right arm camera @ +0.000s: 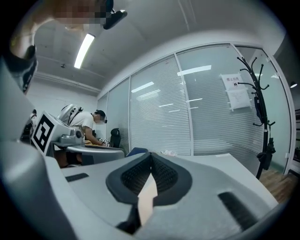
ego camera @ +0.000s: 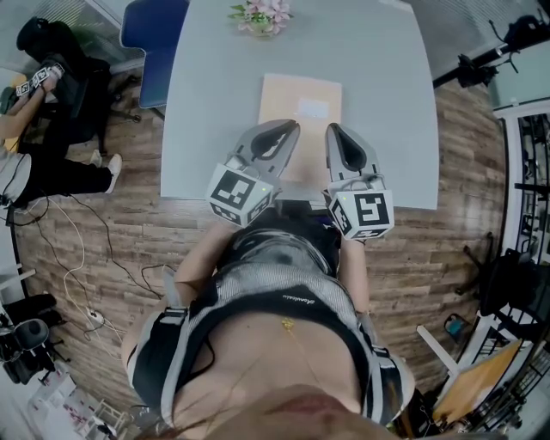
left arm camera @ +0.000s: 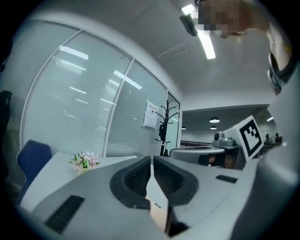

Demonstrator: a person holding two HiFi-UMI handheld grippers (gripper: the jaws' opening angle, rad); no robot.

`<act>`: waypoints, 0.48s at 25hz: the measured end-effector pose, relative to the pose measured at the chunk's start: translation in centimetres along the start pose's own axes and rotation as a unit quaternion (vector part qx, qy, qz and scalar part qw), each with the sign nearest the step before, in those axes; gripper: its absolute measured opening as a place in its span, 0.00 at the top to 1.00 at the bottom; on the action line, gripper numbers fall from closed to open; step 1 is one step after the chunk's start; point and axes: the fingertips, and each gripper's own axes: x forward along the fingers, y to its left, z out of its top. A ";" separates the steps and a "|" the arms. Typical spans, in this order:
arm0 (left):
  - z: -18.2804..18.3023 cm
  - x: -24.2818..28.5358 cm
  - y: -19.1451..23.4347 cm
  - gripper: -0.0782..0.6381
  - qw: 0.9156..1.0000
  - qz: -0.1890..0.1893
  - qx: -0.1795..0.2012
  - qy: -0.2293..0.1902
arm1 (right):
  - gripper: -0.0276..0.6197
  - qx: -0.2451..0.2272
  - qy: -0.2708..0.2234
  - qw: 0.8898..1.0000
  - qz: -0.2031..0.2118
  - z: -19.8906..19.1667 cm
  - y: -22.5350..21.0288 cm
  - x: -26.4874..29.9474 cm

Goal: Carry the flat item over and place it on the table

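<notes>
While the flat tan item [ego camera: 301, 107] lies over the near half of the grey worktop [ego camera: 206, 103], its near edge is pinched by 2 grippers. The left gripper [ego camera: 290, 129] has its fingers [left arm camera: 133, 180] clamped together on the left part of that edge, and the right gripper [ego camera: 335, 131] is clamped on the right part. I cannot tell whether the item rests fully on the worktop. Pink flowers [ego camera: 262, 15] stand at the far edge, with a blue chair [ego camera: 155, 34] by the far-left corner.

A small bunch of pink flowers [ego camera: 260, 15] stands at the far edge of the counter [ego camera: 215, 103]. A blue chair [ego camera: 155, 39] is just beside its far left corner. A person [ego camera: 51, 172] sits on the left, well apart.
</notes>
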 end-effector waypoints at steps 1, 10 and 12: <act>0.6 -0.1 -0.2 0.86 1.000 0.000 0.011 -0.006 | 0.95 -0.004 -0.003 1.000 0.002 0.5 0.2 0.0; 4.0 -1.2 -1.0 0.86 0.999 -0.012 0.018 -0.037 | 0.95 -0.021 -0.031 0.999 0.027 4.1 2.7 -0.5; 4.3 -1.5 -1.0 0.86 0.999 -0.010 0.021 -0.039 | 0.95 -0.020 -0.033 0.999 0.031 4.4 3.0 -0.7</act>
